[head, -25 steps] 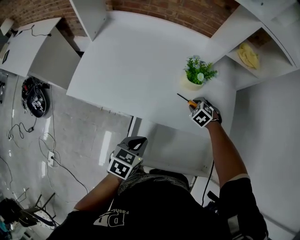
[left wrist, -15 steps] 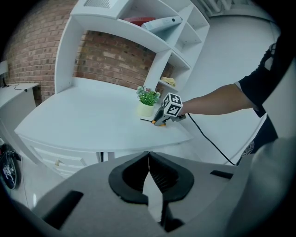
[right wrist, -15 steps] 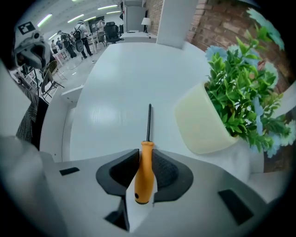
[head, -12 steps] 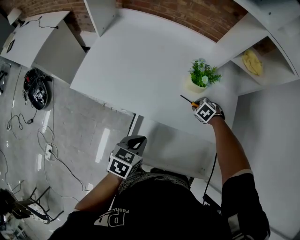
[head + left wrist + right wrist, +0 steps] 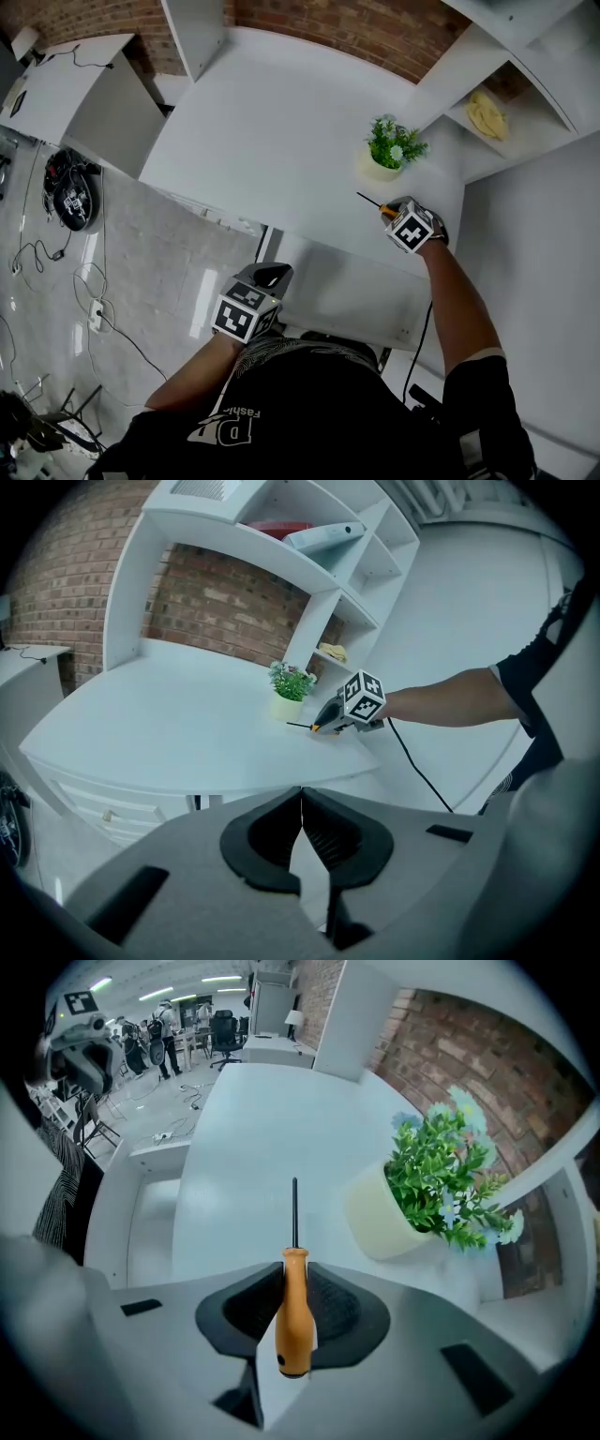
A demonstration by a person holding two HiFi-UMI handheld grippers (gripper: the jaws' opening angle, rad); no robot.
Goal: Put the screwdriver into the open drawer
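Observation:
The screwdriver [image 5: 294, 1321] has an orange handle and a thin black shaft. My right gripper [image 5: 293, 1274] is shut on the handle, and the shaft points forward over the white desk [image 5: 281, 131]. In the head view that gripper [image 5: 394, 212] holds the screwdriver [image 5: 372, 202] over the desk's near right edge, just in front of a potted plant [image 5: 389, 150]. The open white drawer [image 5: 347, 291] juts out below that edge. My left gripper [image 5: 269, 279] hangs low by the drawer's left side. Its jaws are shut with nothing between them [image 5: 301, 794].
The plant [image 5: 427, 1180] stands close to the right of the screwdriver tip. White shelves [image 5: 511, 89] rise at the right, with a yellow object [image 5: 487, 112] on one. Cables and gear [image 5: 70, 192] lie on the floor at the left. A brick wall backs the desk.
The right gripper keeps the screwdriver at about the same spot beside the plant. The left gripper has hardly moved. Only the head view has shifted a little.

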